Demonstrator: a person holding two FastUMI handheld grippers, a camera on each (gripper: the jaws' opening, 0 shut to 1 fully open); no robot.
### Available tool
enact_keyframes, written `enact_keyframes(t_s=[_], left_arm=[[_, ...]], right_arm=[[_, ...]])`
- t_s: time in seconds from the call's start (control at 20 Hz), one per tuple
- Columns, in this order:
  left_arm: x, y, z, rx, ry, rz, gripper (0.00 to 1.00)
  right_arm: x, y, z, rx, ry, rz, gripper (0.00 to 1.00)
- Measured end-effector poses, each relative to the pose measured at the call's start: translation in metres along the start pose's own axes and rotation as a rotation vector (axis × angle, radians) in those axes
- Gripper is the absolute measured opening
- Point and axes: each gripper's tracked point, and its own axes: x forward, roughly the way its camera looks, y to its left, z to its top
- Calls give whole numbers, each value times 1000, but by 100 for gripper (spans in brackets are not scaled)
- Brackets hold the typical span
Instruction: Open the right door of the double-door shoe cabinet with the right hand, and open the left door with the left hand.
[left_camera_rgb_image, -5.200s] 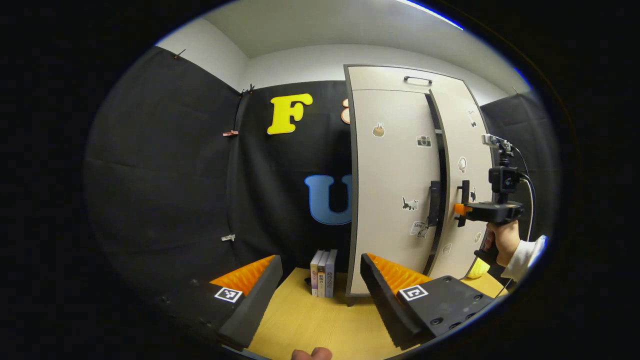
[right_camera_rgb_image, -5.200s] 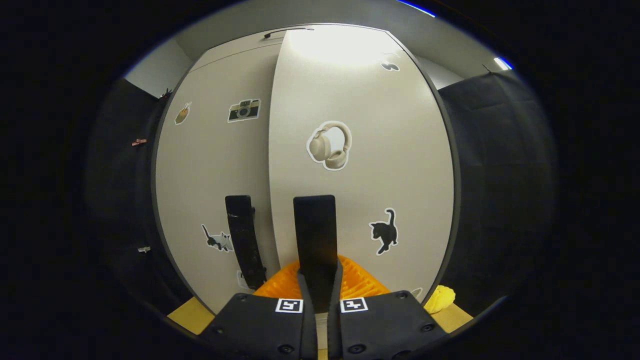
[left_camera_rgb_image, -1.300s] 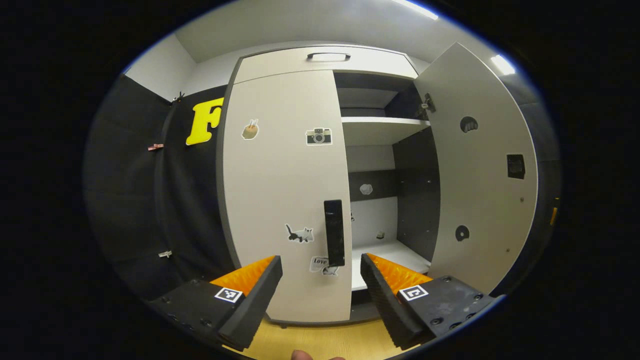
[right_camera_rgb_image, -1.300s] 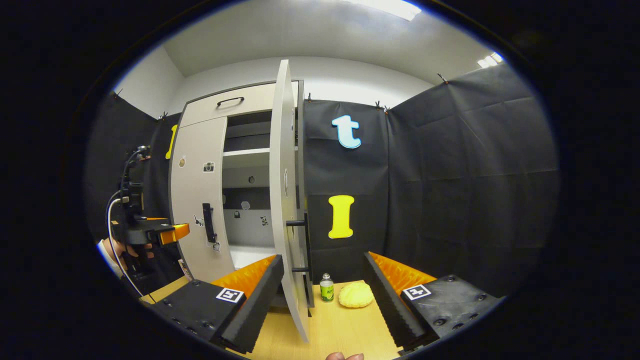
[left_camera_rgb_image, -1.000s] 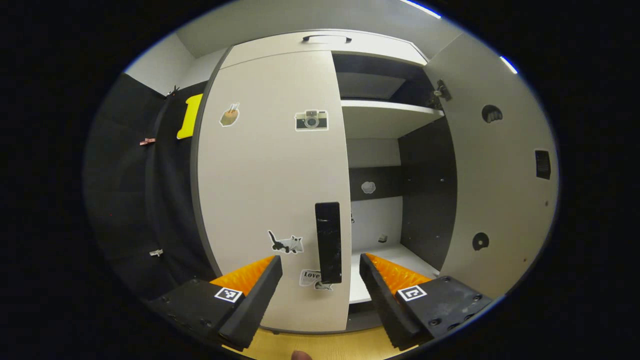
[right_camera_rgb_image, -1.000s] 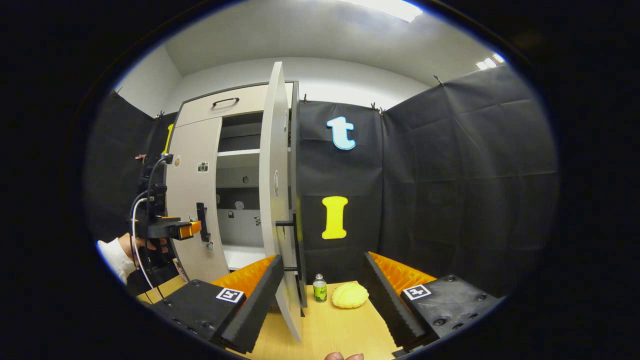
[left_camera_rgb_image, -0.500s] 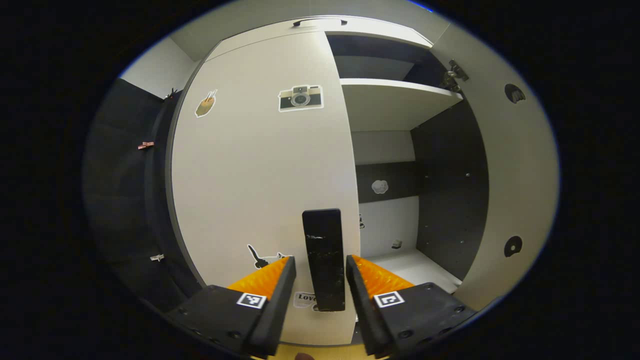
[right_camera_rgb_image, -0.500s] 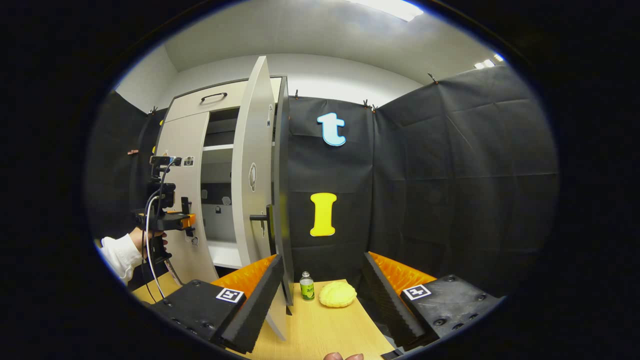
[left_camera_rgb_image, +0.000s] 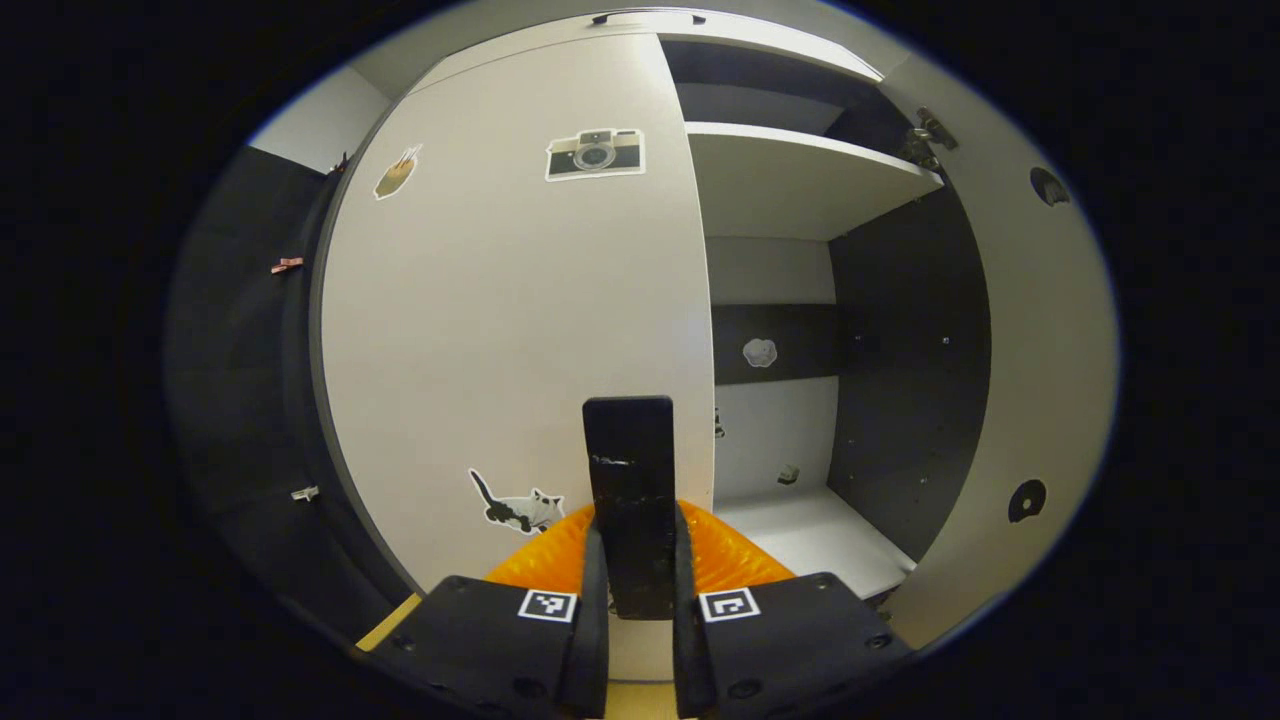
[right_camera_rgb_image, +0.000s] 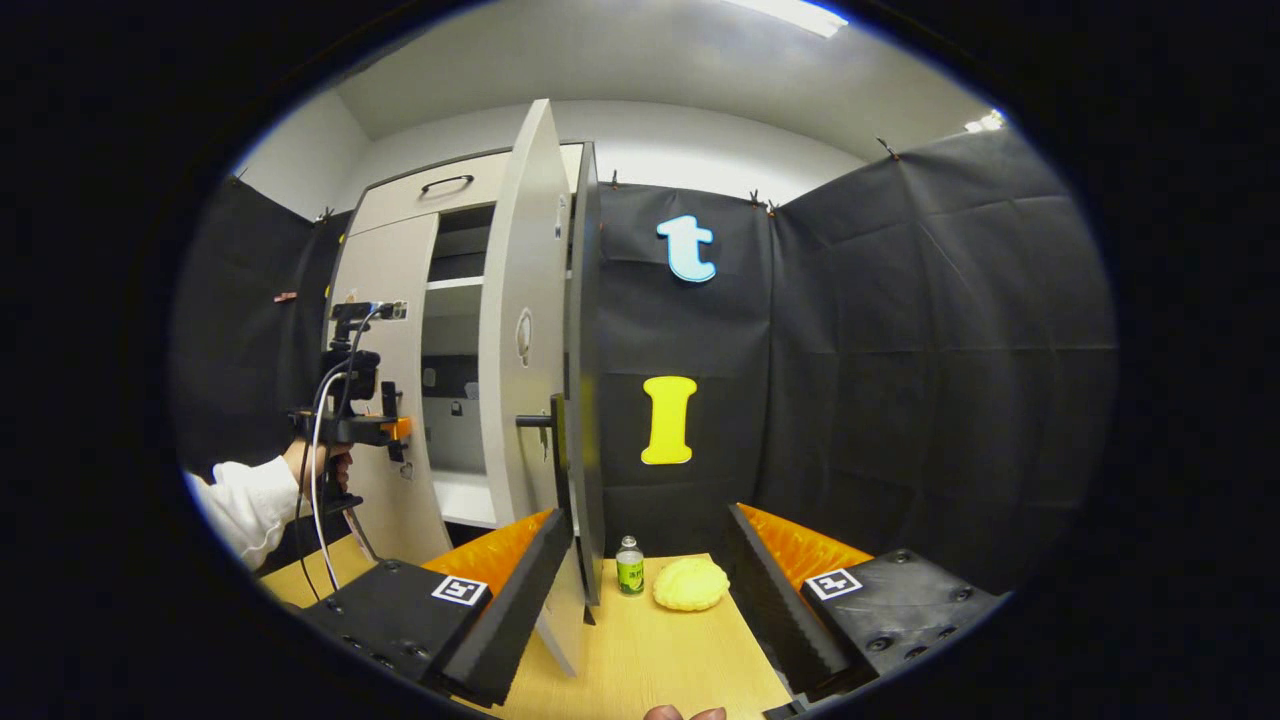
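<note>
Small clear bottle with a green label and pale cap (right_camera_rgb_image: 629, 567), upright on a light wooden tabletop (right_camera_rgb_image: 660, 655). Just beside it, to its right and apart from it, a rounded, lumpy yellow object (right_camera_rgb_image: 691, 584), material unclear. Behind both, creased black cloth wall (right_camera_rgb_image: 900, 350), pinned along its top edge with small clips (right_camera_rgb_image: 757, 203). Above the cloth, a strip of plain white wall (right_camera_rgb_image: 700, 140) and a grey ceiling with a bright light panel (right_camera_rgb_image: 790, 15).
</note>
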Motion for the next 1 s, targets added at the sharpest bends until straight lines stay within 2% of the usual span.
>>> enact_keyframes(t_s=[0.15,0.3,0.45,0.6,1.0], left_arm=[[-3,2,-1,21,26,-12,23],[-12,4,-2,-12,11,-47,21],[-35,14,-3,-11,-3,-46,20],[-58,26,-8,-42,6,-63,20],[-119,67,-22,-57,19,-64,18]], right_arm=[[-3,11,2,-12,-4,34,99],[-6,15,1,-9,1,44,99],[-13,21,1,-2,3,47,96],[-17,30,8,4,-19,57,99],[-15,75,12,21,-33,116,99]])
